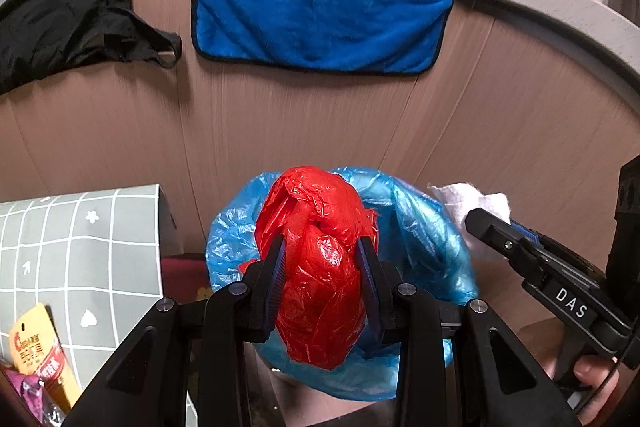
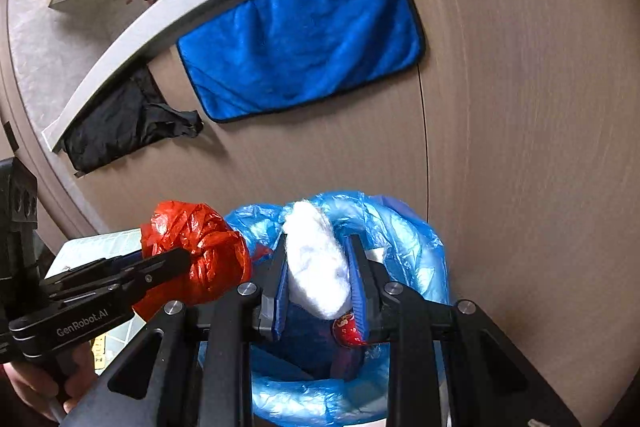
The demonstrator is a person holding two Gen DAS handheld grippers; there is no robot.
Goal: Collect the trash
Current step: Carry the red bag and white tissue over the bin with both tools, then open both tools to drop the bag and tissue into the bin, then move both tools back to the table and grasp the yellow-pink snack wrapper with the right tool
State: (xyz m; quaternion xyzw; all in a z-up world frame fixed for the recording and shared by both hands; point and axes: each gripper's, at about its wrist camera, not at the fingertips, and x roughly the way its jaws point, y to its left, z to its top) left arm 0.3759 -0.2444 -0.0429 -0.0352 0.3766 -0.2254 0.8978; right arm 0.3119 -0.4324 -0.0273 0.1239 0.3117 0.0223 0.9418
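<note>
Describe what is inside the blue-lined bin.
Inside the blue bin liner, a red wrapper and dark interior show in the right wrist view; the white wad and right gripper cover the rest.

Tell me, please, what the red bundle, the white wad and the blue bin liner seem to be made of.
Red bundle: thin glossy plastic film, crinkled with bright glints. White wad: soft matte fibre, probably tissue or cotton, fuzzy at the edges. Blue bin liner: thin translucent plastic, wrinkled and shiny.

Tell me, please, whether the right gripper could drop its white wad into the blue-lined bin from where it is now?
Probably yes. The right gripper holds the white wad right over the blue-lined bin, whose opening looks free below. The left gripper with its red bag sits alongside, not underneath.
</note>
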